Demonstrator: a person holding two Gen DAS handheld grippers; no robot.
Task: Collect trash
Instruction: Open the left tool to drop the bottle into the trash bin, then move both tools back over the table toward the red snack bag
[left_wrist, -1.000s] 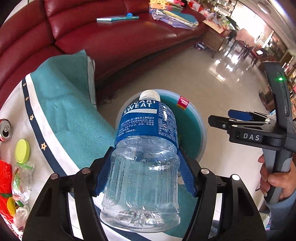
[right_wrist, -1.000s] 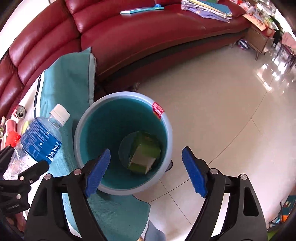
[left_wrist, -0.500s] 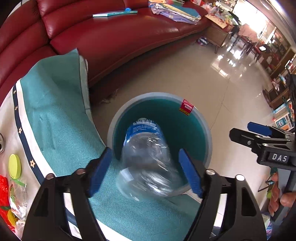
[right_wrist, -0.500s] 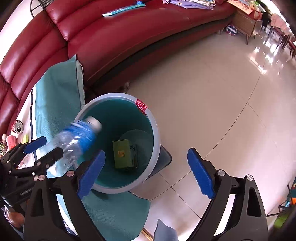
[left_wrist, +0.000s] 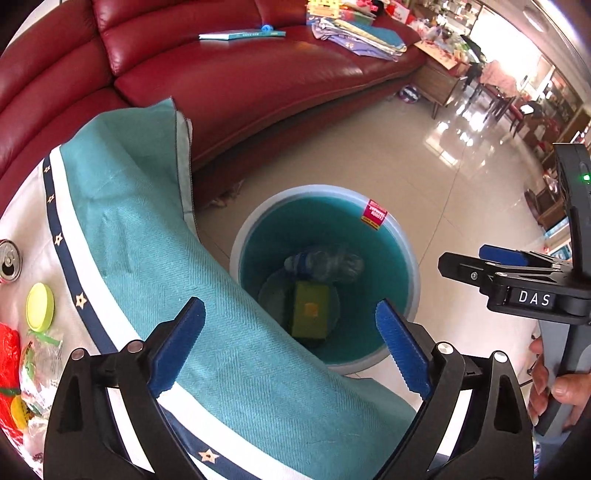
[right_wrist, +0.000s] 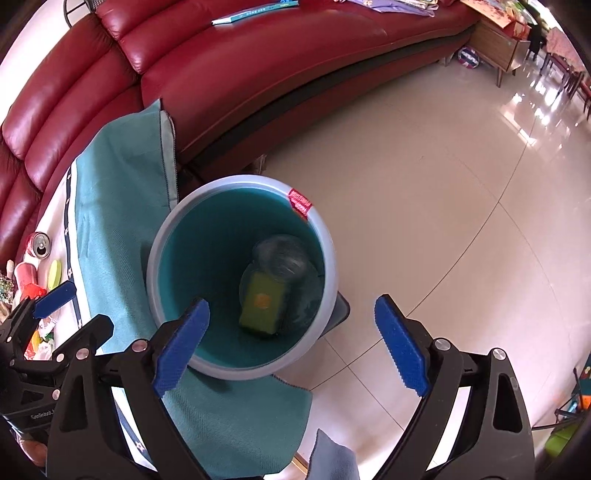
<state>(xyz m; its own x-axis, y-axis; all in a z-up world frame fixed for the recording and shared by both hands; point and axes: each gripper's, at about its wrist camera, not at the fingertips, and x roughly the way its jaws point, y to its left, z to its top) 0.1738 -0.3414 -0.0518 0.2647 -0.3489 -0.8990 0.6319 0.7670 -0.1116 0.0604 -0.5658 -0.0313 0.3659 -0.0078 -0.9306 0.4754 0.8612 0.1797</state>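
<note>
Red leather sofa (left_wrist: 258, 85) backs a cloth-covered table (left_wrist: 122, 229) beside the teal bin (left_wrist: 410, 258). Plastic bottle (left_wrist: 325, 263) and green carton (left_wrist: 310, 314) lie inside. Left gripper (left_wrist: 291, 349): jaws opening, nothing between. Right gripper (right_wrist: 291, 347): spread, empty. Remaining soda can (left_wrist: 9, 255) at far left: light, stiff, likely slippery; grasp across the sidewall.

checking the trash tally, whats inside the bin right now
Inside the bin lie a clear plastic bottle and a green carton. Whatever is beneath those two is covered and cannot be seen.
</note>
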